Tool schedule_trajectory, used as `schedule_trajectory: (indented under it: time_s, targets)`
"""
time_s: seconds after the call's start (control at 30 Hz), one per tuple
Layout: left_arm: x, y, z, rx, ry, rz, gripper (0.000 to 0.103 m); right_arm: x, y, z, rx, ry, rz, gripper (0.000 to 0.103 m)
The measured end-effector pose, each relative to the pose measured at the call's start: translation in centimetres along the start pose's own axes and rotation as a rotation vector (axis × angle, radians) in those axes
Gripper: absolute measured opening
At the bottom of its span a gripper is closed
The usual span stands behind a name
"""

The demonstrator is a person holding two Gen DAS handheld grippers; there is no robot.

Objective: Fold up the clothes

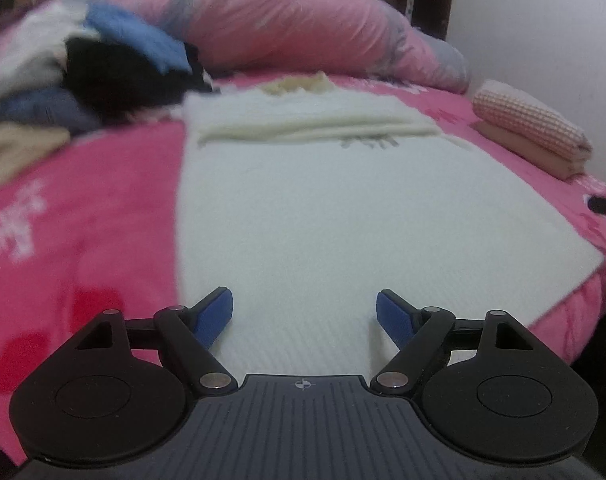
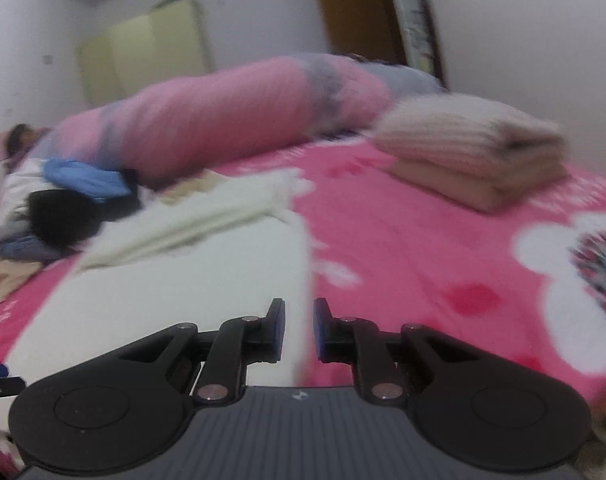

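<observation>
A bed (image 1: 83,240) under a pink patterned cover fills both views, with a long pink-and-grey bolster (image 1: 303,24) across its far side at 12 o'clock. On the bed, dead centre in the left wrist view, a white knitted garment (image 1: 323,220) lies spread flat, its far end already doubled over into a thick band (image 1: 303,124). At 10 o'clock sits a loose heap of clothes (image 1: 83,72), blue, black and white; at 2 o'clock a folded pink stack (image 1: 531,128) rests on the cover. The left gripper (image 1: 305,312) hovers over the garment's near end, jaws wide apart and holding nothing. The right gripper (image 2: 299,330) sits at the garment's right edge, jaws nearly together with a narrow gap, nothing visibly between them. I judge the white garment to be mid-fold: the next move probably calls for pinching near corners or side edges and carrying them over squarely.
</observation>
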State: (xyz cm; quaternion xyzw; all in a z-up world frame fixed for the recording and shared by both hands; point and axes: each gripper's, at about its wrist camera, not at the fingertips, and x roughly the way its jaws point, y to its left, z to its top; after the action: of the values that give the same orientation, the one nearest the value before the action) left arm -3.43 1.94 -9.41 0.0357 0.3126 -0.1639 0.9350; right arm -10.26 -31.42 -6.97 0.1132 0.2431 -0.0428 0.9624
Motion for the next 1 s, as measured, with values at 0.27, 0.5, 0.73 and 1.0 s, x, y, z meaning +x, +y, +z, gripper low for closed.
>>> schedule_trajectory:
  time_s: [0.27, 0.5, 0.73, 1.0]
  targets:
    - [4.6, -1.4, 2.5, 0.025, 0.078, 0.082, 0.08, 6.2, 5.6, 0.5, -0.091, 0.051, 0.105, 0.016]
    - [1.8, 1.5, -0.3, -0.102, 0.065, 0.074, 0.081, 4.4, -1.6, -1.3, 0.087, 0.113, 0.032, 0.015]
    - [0.2, 1.3, -0.1, -0.126, 0.035, 0.074, 0.081, 0.4, -5.9, -0.8, 0.29, 0.113, -0.114, 0.023]
    - [-0.8, 1.6, 0.6, -0.206, 0.042, 0.082, 0.098, -0.7, -2.4, 0.2, 0.246, 0.101, -0.065, 0.059]
